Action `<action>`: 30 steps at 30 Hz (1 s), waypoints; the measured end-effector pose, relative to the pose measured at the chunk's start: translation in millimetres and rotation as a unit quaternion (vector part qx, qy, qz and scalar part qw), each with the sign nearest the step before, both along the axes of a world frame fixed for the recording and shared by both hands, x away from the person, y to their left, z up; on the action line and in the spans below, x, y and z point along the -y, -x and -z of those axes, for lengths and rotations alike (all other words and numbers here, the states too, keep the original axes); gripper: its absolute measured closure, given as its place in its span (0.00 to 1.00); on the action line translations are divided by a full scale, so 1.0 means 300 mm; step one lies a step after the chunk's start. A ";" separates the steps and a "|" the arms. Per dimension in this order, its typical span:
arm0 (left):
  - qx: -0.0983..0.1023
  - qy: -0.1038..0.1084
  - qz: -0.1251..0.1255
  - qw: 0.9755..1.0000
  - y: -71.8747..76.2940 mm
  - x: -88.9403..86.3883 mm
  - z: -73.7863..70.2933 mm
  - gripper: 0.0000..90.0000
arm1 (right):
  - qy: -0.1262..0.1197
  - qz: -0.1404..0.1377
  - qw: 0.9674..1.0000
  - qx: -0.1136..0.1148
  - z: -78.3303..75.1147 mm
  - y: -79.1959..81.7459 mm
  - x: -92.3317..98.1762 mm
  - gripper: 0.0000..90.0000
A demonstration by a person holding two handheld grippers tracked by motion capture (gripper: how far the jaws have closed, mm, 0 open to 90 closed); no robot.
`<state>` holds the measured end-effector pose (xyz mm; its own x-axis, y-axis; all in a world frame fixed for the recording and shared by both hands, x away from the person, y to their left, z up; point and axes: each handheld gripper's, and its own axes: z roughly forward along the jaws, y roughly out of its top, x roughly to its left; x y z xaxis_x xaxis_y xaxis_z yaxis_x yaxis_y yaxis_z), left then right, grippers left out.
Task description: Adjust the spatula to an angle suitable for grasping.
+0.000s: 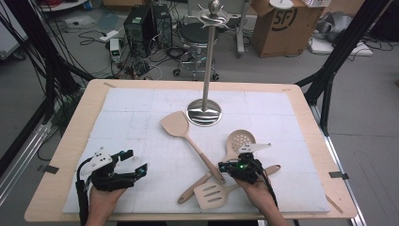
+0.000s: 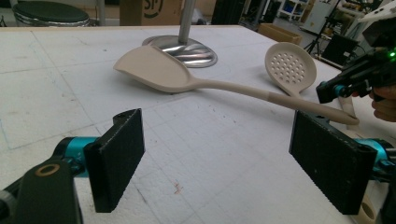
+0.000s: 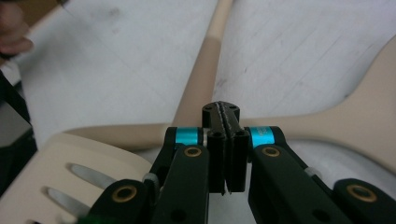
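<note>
Two grippers sit low in frame: left gripper [image 1: 136,168] gapes over bare mat, right gripper [image 1: 222,166] pressed closed, empty, touching the spatula [image 1: 190,136] handle.

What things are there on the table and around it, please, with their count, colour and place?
solid spatula: one, beige, mid table, handle running toward the right gripper
perforated spoon: one, beige, right of the stand's base
slotted spatula: one, beige, near edge
white mat: one, covering the wooden table
utensil stand: one, silver, far middle
cardboard box: one, brown, floor behind
stool: one, black, floor behind
left gripper: black, open, nothing between jaws
right gripper: black, shut, over the crossing handles
</note>
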<state>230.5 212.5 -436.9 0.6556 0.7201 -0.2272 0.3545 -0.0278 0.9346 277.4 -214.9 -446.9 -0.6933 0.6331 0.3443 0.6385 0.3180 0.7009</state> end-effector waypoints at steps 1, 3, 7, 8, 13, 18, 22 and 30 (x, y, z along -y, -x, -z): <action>0.000 0.000 0.000 1.000 0.000 0.000 0.000 0.21 | 0.006 -0.004 1.000 -0.006 0.006 -0.004 -0.010 0.99; 0.000 0.001 0.000 1.000 0.000 0.001 0.000 0.21 | 0.009 -0.009 1.000 -0.015 0.010 -0.010 -0.029 0.99; -0.001 0.002 0.001 1.000 -0.004 0.005 0.000 0.21 | 0.013 -0.020 1.000 -0.016 -0.009 -0.020 -0.070 0.99; -0.001 0.000 0.001 1.000 -0.005 0.006 0.001 0.21 | 0.017 -0.026 0.999 -0.017 -0.013 -0.024 -0.083 0.99; -0.002 0.001 0.003 1.000 -0.006 0.012 0.002 0.21 | 0.034 -0.039 0.998 -0.033 -0.009 -0.048 -0.142 0.99; -0.002 0.002 0.002 1.000 -0.007 0.009 0.003 0.21 | 0.031 -0.041 0.997 -0.055 -0.001 -0.069 -0.163 0.99; -0.001 0.003 0.002 1.000 -0.006 0.008 0.002 0.21 | 0.040 -0.055 0.996 -0.064 -0.009 -0.085 -0.197 0.99; -0.002 0.005 -0.002 1.000 -0.003 0.000 0.002 0.21 | 0.055 -0.082 0.991 -0.085 -0.011 -0.117 -0.283 0.99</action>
